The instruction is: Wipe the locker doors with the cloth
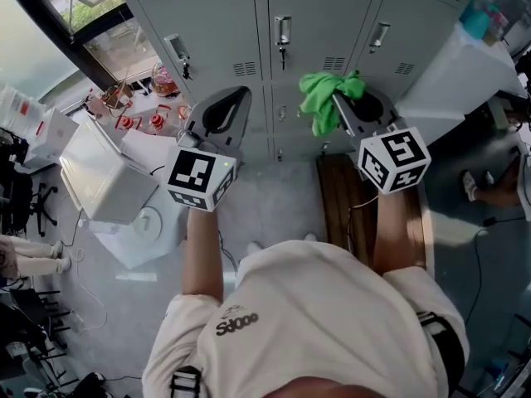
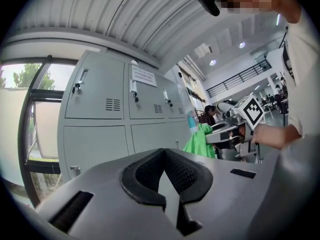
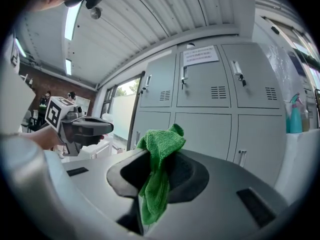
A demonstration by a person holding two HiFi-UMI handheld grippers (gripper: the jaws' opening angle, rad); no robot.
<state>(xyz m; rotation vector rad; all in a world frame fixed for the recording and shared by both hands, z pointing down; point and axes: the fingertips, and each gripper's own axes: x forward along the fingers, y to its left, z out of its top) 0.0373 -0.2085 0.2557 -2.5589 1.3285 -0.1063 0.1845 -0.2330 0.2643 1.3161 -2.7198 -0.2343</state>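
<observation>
Head view, grey locker doors [image 1: 207, 23], right claw [image 1: 338, 94] grasping cloth [image 1: 322, 102], left claw [image 1: 242, 94] clenched

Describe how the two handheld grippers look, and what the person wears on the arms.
The left gripper and the right gripper both have smooth grey shells with rounded jaws lined by black, dimpled pads. Each carries a white cube printed with black square markers. The person wears a cream short-sleeved T-shirt that leaves the forearms uncovered.
</observation>
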